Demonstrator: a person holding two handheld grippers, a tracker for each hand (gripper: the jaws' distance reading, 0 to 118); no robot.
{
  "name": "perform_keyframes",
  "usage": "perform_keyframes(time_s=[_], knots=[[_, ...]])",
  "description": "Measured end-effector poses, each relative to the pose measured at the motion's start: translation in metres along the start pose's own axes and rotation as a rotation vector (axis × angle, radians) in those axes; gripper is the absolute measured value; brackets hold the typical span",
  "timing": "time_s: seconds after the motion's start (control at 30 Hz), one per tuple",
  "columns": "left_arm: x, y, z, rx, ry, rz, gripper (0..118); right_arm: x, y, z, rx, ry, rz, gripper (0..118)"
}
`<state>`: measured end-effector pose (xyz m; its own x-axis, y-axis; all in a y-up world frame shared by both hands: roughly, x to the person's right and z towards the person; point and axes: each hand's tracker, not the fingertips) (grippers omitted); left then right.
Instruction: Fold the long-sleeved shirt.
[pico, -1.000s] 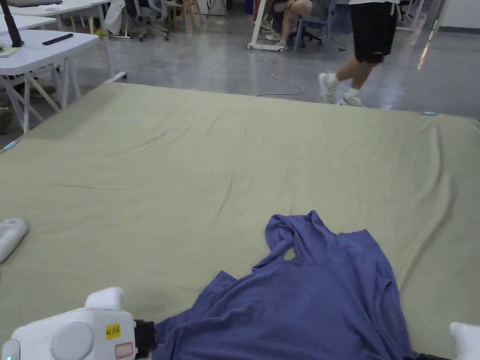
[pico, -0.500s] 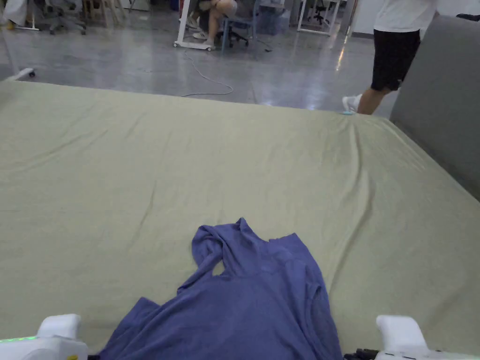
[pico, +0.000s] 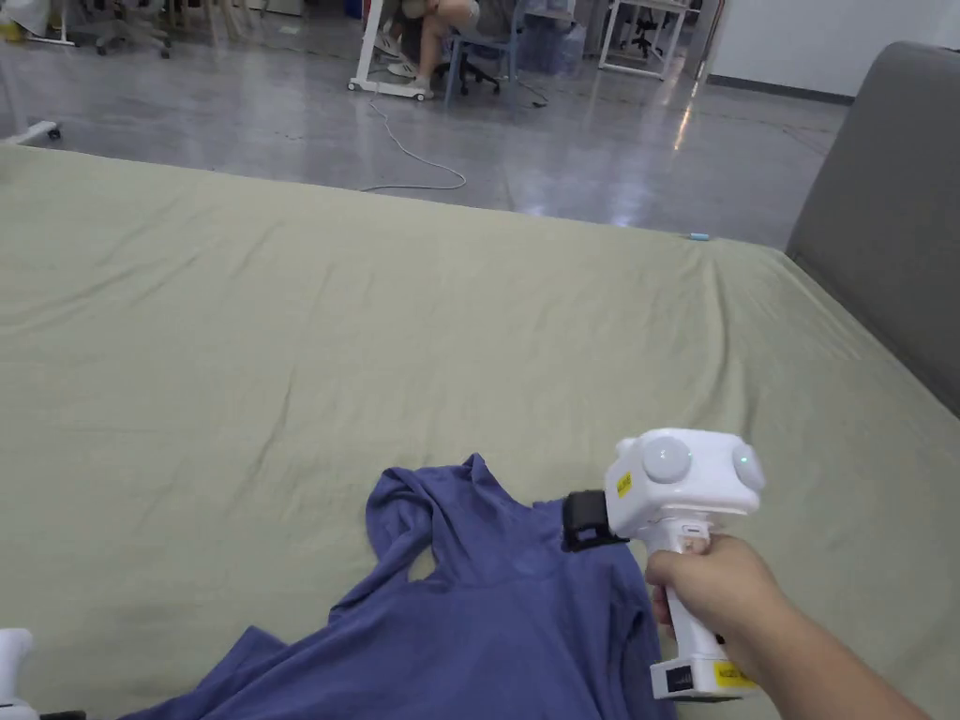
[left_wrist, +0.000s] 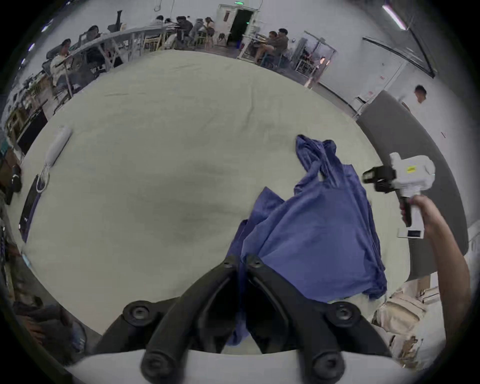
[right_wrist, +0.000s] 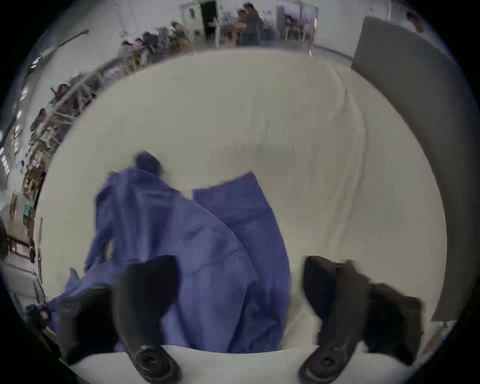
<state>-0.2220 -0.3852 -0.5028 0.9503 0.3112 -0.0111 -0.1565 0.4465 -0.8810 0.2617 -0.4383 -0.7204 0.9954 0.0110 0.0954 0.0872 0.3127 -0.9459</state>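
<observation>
A blue long-sleeved shirt (pico: 487, 619) lies crumpled on the near part of the green sheet, one twisted sleeve pointing away. My left gripper (left_wrist: 240, 265) is shut on the shirt's (left_wrist: 311, 233) near edge, with cloth pinched between the jaws; its white body (pico: 9, 656) shows at the bottom left corner. A hand holds my right gripper (pico: 583, 520) just above the shirt's far right part. Its jaws stand wide apart in the right gripper view (right_wrist: 241, 270), with the shirt (right_wrist: 207, 246) below and between them. The left gripper view shows that right gripper (left_wrist: 370, 180) open as well.
The green sheet (pico: 375, 309) spreads wide and bare beyond the shirt. A grey padded panel (pico: 891, 206) rises along the right edge. A white handheld device (left_wrist: 55, 148) lies far left on the sheet. A cable (pico: 412, 159) runs over the floor beyond, where a person (pico: 431, 28) sits.
My right gripper has come up from the bottom edge and forward over the shirt's far right part. The head camera has swung to the right. The walking person has left the view.
</observation>
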Motion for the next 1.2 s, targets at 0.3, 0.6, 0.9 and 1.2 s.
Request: perform_keyframes(time_s=[0.3,0.6,0.9,1.2], knots=[[-0.006,0.003,-0.005,0.006,-0.001,0.020,0,-0.008,-0.022,0.042,0.085,-0.001,0.092,0],[0.011,0.029,0.067,0.214,-0.051,0.056,0,0.005,-0.114,0.267,0.445,0.113,0.228,0],[0.048,0.099,0.157,0.400,-0.105,-0.006,0,0.028,-0.148,0.409,0.637,0.087,0.198,0],[0.094,0.269,0.234,0.541,-0.109,-0.036,0,0.041,-0.016,0.491,0.689,-0.017,0.067,0]])
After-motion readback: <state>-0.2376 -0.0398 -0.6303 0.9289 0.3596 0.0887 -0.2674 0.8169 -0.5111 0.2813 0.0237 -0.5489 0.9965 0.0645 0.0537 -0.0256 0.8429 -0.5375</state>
